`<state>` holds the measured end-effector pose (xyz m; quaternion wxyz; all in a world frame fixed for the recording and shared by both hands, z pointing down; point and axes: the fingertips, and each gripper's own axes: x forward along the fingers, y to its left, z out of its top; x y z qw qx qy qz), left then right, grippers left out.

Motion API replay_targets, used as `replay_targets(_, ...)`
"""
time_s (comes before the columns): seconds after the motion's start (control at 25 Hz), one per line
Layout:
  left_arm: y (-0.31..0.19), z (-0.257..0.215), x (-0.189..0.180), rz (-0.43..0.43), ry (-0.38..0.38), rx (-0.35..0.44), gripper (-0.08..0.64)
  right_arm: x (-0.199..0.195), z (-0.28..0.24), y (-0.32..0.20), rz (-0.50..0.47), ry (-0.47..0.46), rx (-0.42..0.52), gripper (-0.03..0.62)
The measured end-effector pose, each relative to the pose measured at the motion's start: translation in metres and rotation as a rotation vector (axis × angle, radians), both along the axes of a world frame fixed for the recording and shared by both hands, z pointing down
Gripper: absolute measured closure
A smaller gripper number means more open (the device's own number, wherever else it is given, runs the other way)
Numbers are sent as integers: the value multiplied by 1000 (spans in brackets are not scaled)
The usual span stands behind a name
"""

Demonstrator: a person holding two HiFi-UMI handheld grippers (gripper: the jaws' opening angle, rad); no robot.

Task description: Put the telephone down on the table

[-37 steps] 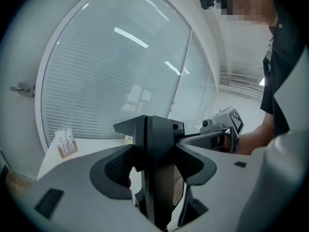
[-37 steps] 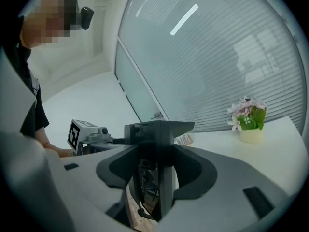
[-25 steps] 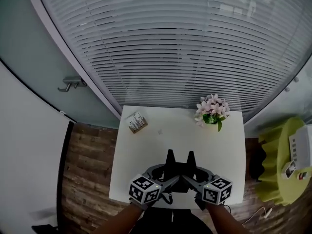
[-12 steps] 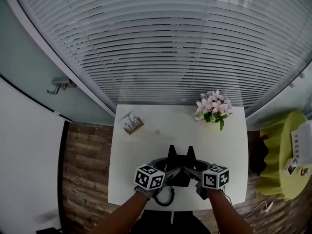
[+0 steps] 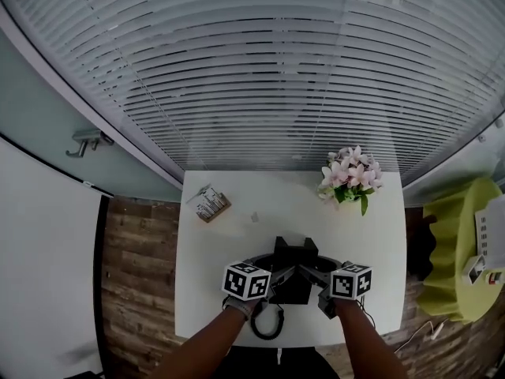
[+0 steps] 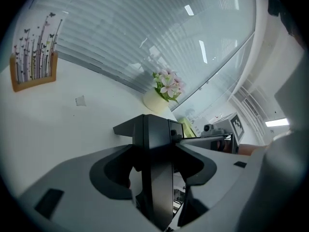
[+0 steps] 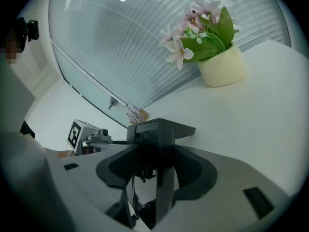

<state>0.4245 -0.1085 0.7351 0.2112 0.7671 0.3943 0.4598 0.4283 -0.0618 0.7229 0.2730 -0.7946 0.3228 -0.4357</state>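
Note:
A black telephone (image 5: 293, 272) is at the near middle of the white table (image 5: 221, 259); whether its base touches the top I cannot tell. Its coiled cord (image 5: 268, 324) loops over the table's front edge. My left gripper (image 5: 276, 275) is shut on the telephone's left side and my right gripper (image 5: 311, 274) is shut on its right side. In the left gripper view the black body (image 6: 153, 139) fills the gap between the jaws. The right gripper view shows the same body (image 7: 158, 141) clamped, with the left gripper's marker cube (image 7: 78, 133) beyond it.
A cream pot of pink flowers (image 5: 348, 181) stands at the table's far right corner. A wooden holder with cards (image 5: 210, 204) sits at the far left, and a small paper scrap (image 5: 255, 217) lies near it. A green-covered round table (image 5: 458, 259) stands to the right. Slatted blinds run behind.
Both grippers have carried the telephone a little further over the table and lower; it now looks flatter, with its two upright black points no longer sticking up. The cord loop shows at the front edge.

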Motion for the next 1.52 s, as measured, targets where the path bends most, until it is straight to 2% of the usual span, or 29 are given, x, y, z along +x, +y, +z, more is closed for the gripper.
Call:
replay_targets(0.28,-1,2,5,-18,6,-23,291,7,1,-2,-36,20,13,348)
replay_targets(0.4,-5,-1,3,-27,19,-32,290,3,0,2,-57,49,-30,347)
replay_targets(0.48,-17,-18,6,-63,60,-45,287,0,-6,8,-58,87,-69,345)
replay_targets(0.64,-38,-68,2,-96,205,-68,287,-5,-53,20,-35,272,-121,345)
replay_targets(0.8,-42,-144,-17,-44,451,-20,292,-22,-143,10,-59,521,-69,356)
replay_targets(0.96,-34,-224,-41,14,686,13,479,-44,-233,-3,-103,746,-67,525)
replay_targets(1.04,-27,-260,-50,6,780,-6,529,-54,-271,-8,-109,826,-52,552)
replay_targets(1.12,-21,-290,-58,-27,845,-38,548,-65,-300,-12,-118,881,-41,565)
replay_targets(1.28,-13,-330,-64,-47,929,-30,551,-77,-342,-15,-129,961,-45,569)
replay_targets(1.52,-2,-357,-72,-42,989,-19,551,-83,-365,-12,-134,1002,-51,569)
